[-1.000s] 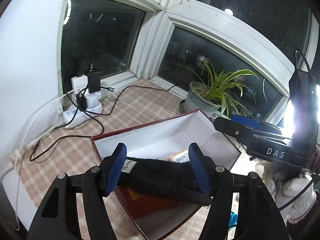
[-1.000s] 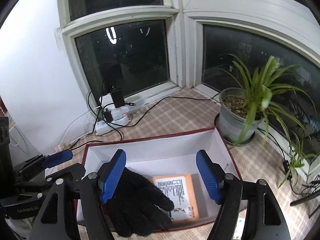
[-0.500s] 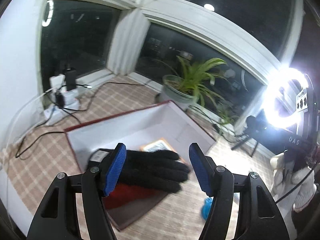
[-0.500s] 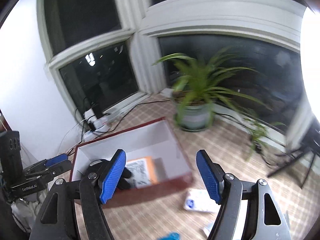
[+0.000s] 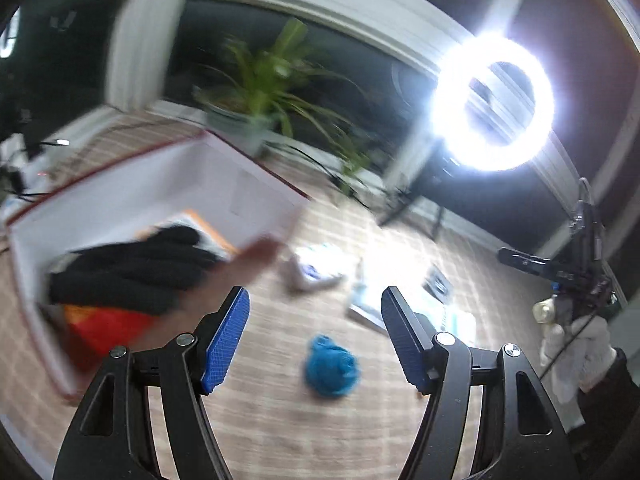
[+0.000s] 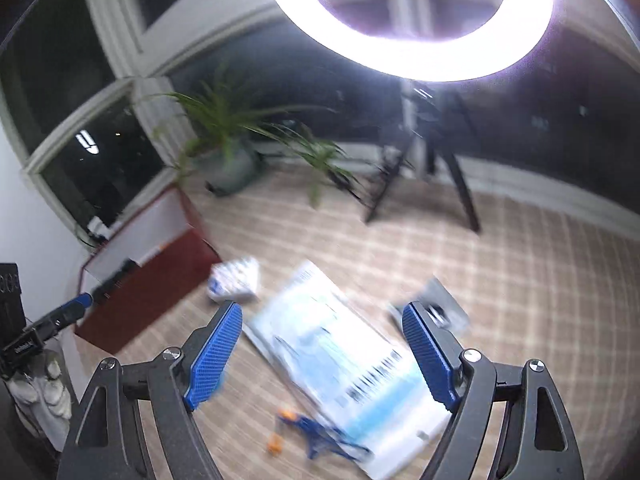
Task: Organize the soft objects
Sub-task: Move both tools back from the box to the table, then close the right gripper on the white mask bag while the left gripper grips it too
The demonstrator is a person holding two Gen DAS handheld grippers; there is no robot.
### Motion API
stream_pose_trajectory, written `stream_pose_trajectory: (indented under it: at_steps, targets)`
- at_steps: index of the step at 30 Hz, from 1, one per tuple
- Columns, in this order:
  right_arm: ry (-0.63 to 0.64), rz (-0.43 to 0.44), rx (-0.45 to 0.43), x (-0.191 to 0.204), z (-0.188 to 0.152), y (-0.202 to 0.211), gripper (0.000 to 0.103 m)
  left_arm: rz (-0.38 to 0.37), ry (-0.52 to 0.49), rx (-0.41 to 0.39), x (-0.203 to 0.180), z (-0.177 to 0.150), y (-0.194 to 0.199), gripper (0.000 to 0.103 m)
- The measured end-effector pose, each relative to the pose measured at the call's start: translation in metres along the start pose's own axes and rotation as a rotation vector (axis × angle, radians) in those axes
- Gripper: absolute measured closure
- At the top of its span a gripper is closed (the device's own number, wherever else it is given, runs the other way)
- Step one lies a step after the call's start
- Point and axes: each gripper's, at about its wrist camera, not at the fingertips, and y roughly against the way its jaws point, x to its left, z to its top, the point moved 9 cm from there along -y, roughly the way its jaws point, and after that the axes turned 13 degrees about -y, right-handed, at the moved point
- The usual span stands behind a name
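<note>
A black glove (image 5: pixel 132 272) lies in the red box with white walls (image 5: pixel 224 184), over an orange packet. My left gripper (image 5: pixel 314 336) is open and empty, right of the box, above a blue scrunched soft thing (image 5: pixel 330 364) on the checked cloth. My right gripper (image 6: pixel 322 350) is open and empty above a pale blue plastic package (image 6: pixel 344 360). A small white-and-blue soft pack (image 6: pixel 236 280) lies by the box (image 6: pixel 152 264); it also shows in the left wrist view (image 5: pixel 316 268). Both views are blurred.
A potted spider plant (image 6: pixel 228 152) stands behind the box. A bright ring light (image 5: pixel 494 104) on a tripod (image 6: pixel 424 168) stands at the back. A small grey packet (image 6: pixel 444 308) and a blue-and-orange item (image 6: pixel 304 432) lie on the cloth.
My left gripper let go of the black glove, which now lies in the box. Both grippers swung right, away from the box, toward the items on the cloth.
</note>
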Motion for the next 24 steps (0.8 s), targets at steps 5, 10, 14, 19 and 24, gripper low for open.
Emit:
stream_pose_trajectory:
  at_steps: [5, 10, 14, 19, 24]
  targets:
    - [-0.105, -0.021, 0.054, -0.048, -0.025, -0.004, 0.024, -0.087, -0.049, 0.058, -0.039, 0.005, -0.030, 0.035]
    - [-0.276, 0.014, 0.098, -0.092, -0.053, -0.011, 0.024, -0.185, -0.078, 0.151, -0.066, 0.008, -0.070, 0.035]
    - [-0.340, 0.025, 0.133, -0.109, -0.072, -0.021, 0.024, -0.247, -0.096, 0.243, -0.077, 0.004, -0.106, 0.035]
    - [-0.391, 0.058, 0.168, -0.117, -0.090, -0.031, 0.026, -0.281, -0.085, 0.339, -0.077, 0.000, -0.141, 0.035]
    - [-0.441, 0.106, 0.199, -0.120, -0.097, -0.043, 0.037, -0.277, -0.098, 0.405, -0.077, -0.006, -0.170, 0.035]
